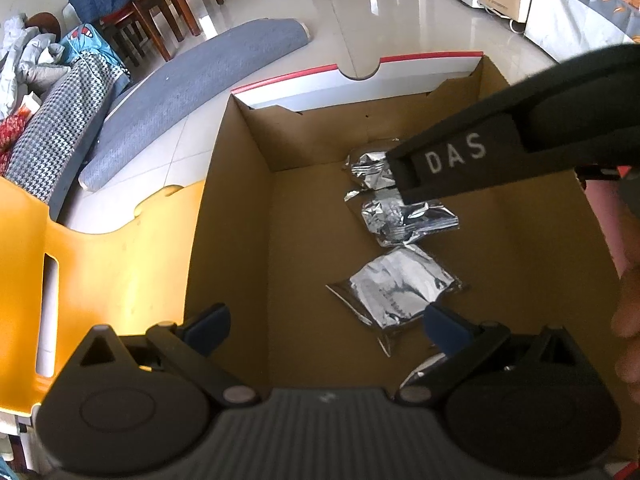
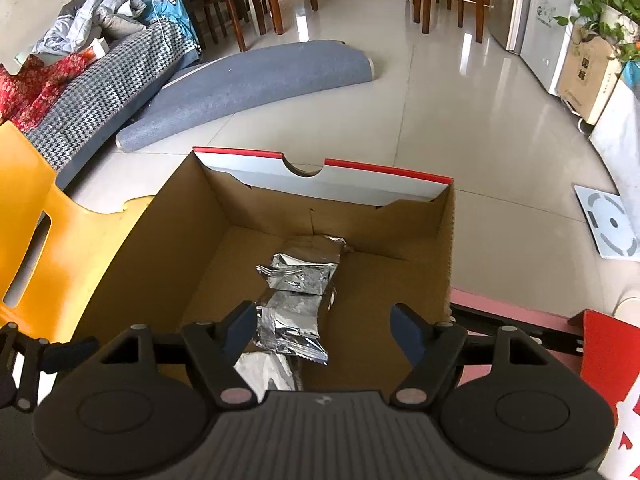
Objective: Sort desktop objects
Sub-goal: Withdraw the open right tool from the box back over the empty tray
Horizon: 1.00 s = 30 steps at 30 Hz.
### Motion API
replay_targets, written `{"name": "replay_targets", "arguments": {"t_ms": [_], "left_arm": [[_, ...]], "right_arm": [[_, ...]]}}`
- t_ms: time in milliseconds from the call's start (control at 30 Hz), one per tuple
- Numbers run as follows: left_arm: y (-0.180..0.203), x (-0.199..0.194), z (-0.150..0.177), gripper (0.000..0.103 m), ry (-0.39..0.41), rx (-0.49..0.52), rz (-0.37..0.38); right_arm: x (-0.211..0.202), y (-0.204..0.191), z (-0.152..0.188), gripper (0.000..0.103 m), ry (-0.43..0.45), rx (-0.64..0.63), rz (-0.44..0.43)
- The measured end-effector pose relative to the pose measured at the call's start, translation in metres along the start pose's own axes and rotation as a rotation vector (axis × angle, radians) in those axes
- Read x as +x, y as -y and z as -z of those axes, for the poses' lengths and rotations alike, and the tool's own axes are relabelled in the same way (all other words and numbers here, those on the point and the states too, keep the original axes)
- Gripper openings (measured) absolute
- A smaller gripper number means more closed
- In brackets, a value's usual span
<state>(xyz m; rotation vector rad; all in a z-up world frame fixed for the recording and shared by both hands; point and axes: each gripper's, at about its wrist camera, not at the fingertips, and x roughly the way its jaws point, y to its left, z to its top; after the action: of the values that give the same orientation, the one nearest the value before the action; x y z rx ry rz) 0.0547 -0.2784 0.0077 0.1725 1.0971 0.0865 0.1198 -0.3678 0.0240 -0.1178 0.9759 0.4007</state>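
Cardboard box: open-topped, brown, red-and-white far rim, beside a yellow chair.
Foil packets: three, silver, crinkled, lying in a row on the box floor; far, middle, near.
Handling, as judged: light, soft, slippery; best pinched at a flat sealed edge.
Left gripper: jaws spread, empty, above the box.
Right gripper: jaws spread, empty, above the packets.

Left gripper and right gripper, both spread wide.
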Motion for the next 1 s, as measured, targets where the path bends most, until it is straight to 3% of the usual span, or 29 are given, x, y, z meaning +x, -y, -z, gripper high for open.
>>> {"name": "replay_targets", "arguments": {"t_ms": [233,1000], "left_arm": [[0.004,-0.003,0.001,0.103,0.008,0.005,0.003],[0.015,-0.007,-0.002,0.103,0.007,-0.007,0.016]], "right_arm": [[-0.012,0.005,0.004,0.074,0.001,0.004,-0.031],[-0.022,0.012,0.009,0.074,0.003,-0.050,-0.015]]}}
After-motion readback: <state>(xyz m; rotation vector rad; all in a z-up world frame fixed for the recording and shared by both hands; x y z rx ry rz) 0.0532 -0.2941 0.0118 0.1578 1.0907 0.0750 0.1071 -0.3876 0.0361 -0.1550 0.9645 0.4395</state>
